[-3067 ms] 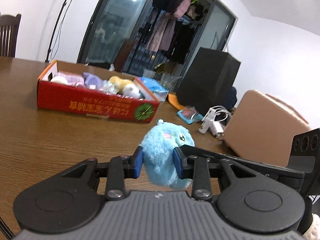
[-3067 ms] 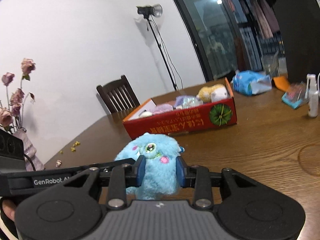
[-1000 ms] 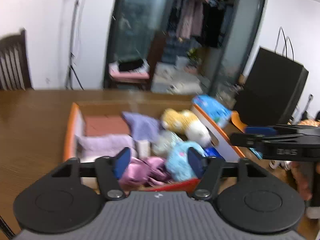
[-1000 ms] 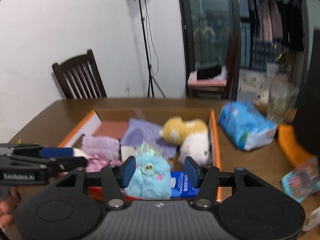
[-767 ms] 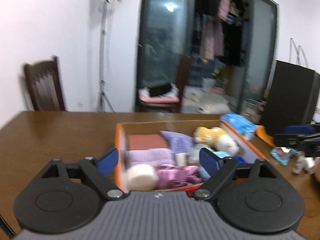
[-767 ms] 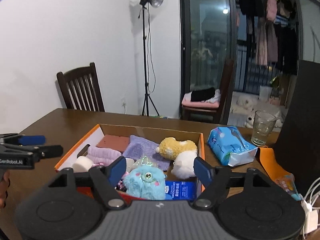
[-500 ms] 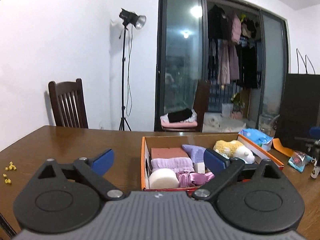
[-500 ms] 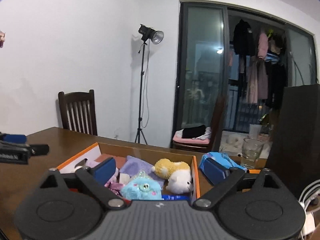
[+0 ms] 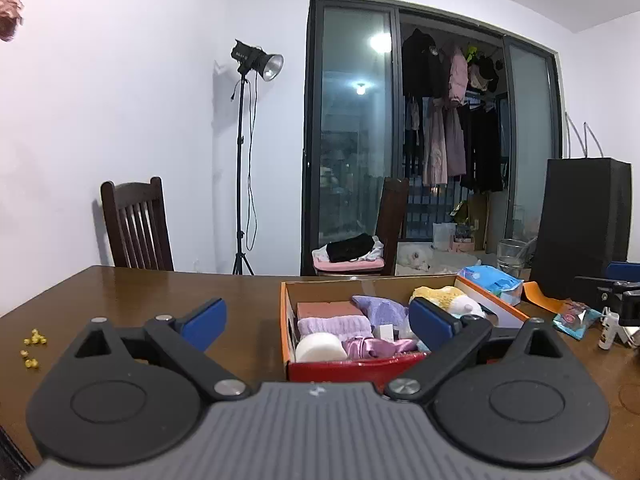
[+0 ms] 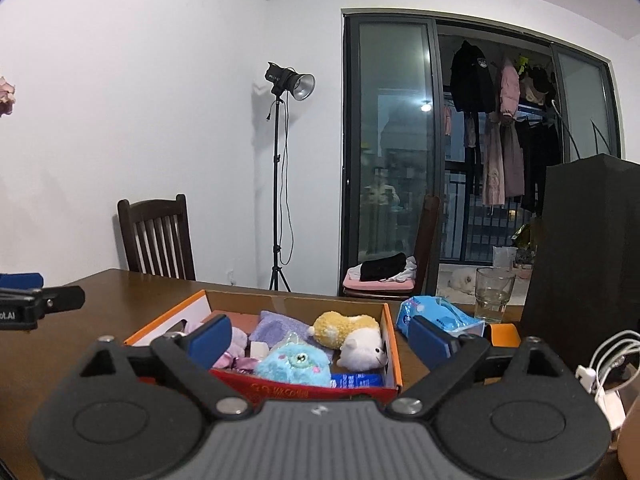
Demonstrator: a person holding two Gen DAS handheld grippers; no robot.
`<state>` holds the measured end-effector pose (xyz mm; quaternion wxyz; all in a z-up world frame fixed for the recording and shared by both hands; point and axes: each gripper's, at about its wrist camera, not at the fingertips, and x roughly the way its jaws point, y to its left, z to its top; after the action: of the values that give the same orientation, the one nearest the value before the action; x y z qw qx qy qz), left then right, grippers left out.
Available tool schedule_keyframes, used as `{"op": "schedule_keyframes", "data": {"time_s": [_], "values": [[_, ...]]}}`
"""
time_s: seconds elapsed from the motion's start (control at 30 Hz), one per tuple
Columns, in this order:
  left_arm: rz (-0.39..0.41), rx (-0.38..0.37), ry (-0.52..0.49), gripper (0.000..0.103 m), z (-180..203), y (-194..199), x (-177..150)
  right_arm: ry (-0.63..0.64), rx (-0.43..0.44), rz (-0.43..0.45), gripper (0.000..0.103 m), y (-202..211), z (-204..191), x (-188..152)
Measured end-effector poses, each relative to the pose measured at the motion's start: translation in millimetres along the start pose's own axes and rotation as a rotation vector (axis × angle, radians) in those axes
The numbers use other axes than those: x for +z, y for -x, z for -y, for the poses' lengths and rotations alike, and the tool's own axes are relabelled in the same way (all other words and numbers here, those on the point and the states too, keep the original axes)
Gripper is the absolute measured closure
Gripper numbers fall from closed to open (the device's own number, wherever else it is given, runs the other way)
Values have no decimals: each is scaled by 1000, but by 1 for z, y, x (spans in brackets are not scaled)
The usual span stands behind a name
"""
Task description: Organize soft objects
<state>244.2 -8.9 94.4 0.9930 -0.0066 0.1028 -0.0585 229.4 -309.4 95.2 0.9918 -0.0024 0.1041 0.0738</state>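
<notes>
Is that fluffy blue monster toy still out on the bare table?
No, the blue plush toy lies inside the red cardboard box, at its near edge next to the white and yellow plush.

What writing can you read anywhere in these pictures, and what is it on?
"ot.AI": on the left gripper's side, cut off by the picture's edge.
Gold print on the red box front: too small and blurred to read.
Blue pack and blue packet in the box: print unreadable.
</notes>
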Motion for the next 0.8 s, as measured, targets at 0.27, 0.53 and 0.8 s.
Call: {"op": "schedule_keyframes", "data": {"time_s": [0.27,0.53,0.8], "values": [[-16,4,57,2,-1,87,-49,-56,21,-9,8,75,-15,-45],[-62,31,26,0,0,180,-104,-52,35,-58,7,168,-47,-111],[-52,35,26,0,2,204,-106,-35,66,-54,7,206,-77,-132]]}}
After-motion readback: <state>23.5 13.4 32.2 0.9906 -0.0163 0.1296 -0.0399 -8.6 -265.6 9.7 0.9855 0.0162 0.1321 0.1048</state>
